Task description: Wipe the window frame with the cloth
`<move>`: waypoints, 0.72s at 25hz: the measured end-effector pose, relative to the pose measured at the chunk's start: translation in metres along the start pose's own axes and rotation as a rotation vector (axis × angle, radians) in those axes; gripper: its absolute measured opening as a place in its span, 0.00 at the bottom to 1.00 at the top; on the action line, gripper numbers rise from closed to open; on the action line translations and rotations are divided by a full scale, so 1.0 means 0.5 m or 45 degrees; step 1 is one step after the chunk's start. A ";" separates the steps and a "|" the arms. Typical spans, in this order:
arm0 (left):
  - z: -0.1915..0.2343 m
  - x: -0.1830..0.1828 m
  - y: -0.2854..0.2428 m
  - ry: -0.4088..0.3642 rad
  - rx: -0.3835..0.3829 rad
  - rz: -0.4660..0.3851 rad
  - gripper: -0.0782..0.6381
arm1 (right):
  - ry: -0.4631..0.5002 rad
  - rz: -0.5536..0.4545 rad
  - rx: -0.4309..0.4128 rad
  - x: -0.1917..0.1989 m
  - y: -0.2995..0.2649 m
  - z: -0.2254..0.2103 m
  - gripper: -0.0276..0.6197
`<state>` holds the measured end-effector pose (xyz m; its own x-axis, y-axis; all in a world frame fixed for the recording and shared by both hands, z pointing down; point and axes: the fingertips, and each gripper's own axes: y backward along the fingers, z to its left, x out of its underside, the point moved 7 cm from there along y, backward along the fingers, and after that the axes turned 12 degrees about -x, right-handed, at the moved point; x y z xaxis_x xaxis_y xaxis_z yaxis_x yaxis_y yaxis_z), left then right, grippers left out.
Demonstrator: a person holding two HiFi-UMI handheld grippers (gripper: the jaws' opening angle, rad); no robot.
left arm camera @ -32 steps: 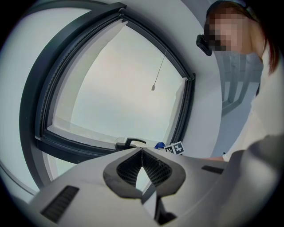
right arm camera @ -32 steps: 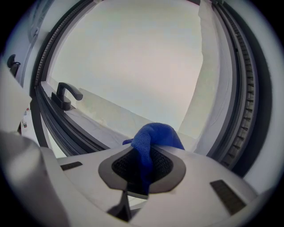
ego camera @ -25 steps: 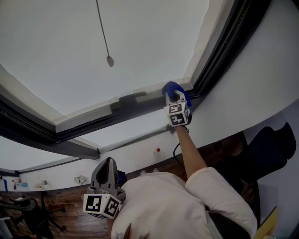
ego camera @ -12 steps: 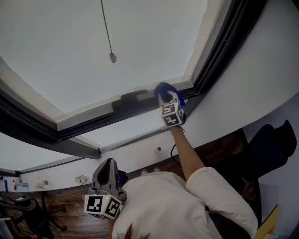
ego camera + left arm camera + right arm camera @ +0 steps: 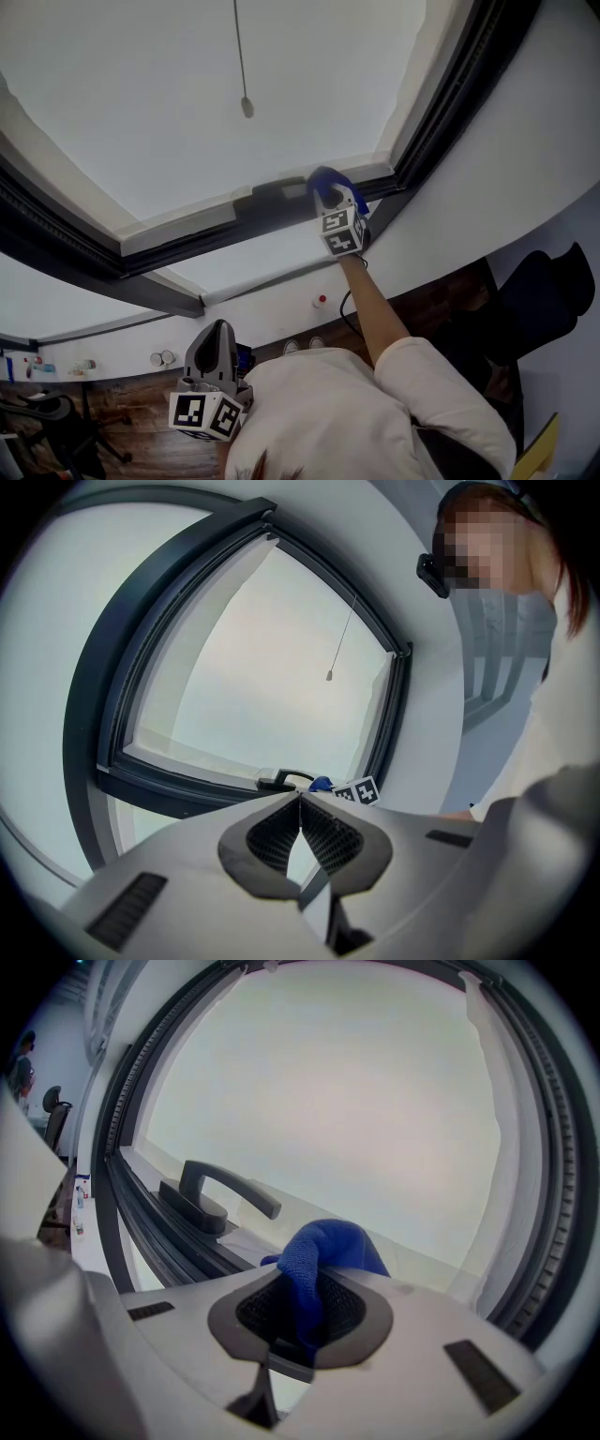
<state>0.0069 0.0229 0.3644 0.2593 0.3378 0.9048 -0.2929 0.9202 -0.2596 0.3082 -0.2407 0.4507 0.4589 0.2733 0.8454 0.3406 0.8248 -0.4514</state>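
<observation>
My right tool (image 5: 302, 1314) clamps the crumpled blue cloth (image 5: 330, 1244) at the dark grey window frame (image 5: 117, 1194), just beside its dark lever handle (image 5: 230, 1188), which could snag the cloth and pull it free.

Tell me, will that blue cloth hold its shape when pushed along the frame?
Probably not: the blue cloth droops and folds where the right gripper pinches it, so it looks floppy and light. Its woven texture likely drags rather than slides.
</observation>
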 end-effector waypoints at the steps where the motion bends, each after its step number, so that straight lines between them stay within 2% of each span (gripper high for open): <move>1: 0.004 0.000 0.002 0.001 -0.001 0.000 0.12 | 0.001 -0.001 -0.003 -0.003 -0.001 0.005 0.11; 11: 0.047 0.005 0.017 0.018 -0.027 0.013 0.12 | -0.009 -0.011 -0.038 -0.029 -0.022 0.054 0.11; 18: 0.064 0.006 0.023 0.036 -0.035 0.014 0.12 | -0.131 -0.041 -0.039 -0.035 -0.027 0.078 0.12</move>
<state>-0.0251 0.0281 0.3749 0.2825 0.3531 0.8919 -0.2709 0.9213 -0.2790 0.2636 -0.2373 0.4531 0.3611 0.2976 0.8838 0.3793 0.8189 -0.4307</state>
